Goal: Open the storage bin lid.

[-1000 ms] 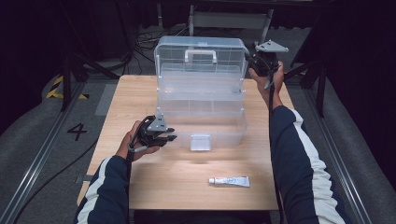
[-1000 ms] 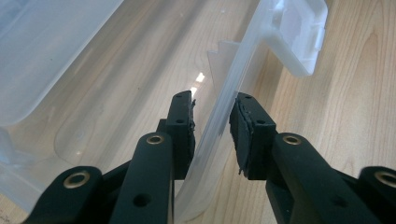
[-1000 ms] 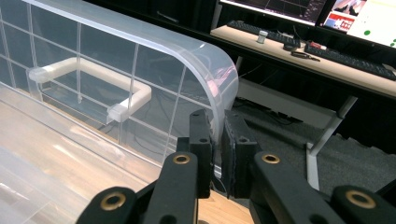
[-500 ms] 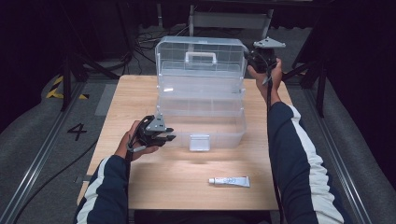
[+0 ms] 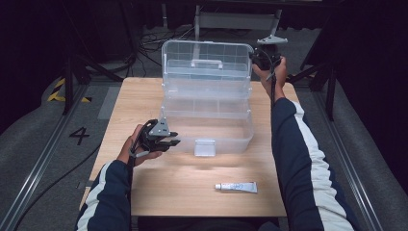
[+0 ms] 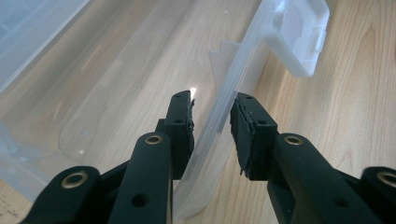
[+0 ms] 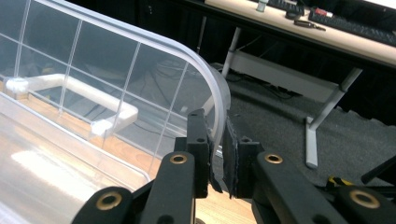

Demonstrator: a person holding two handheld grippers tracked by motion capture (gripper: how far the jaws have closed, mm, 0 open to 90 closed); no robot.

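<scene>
A wooden table [image 5: 159, 185] carried two things. A clear plastic box [image 5: 207, 125] stood at its middle and toward twelve o'clock, lid raised, its front latch [image 5: 204, 147] hanging toward six. A small white tube [image 5: 236, 186] lay flat toward five o'clock, well apart from the box.

The large clear plastic storage box [image 5: 207, 103] looks smooth and glossy, with a frosted white plastic handle [image 5: 207, 63] on its raised lid and a milky plastic latch [image 5: 205, 147] at its front. Under it, the light wooden table [image 5: 159, 192] has a matt, finely grained surface. In front of the box lies a small white tube [image 5: 236, 186] with a smooth, slightly shiny skin; the left gripper [image 6: 212, 126] at the box's front wall is matt black plastic with rough rubbery pads.
</scene>
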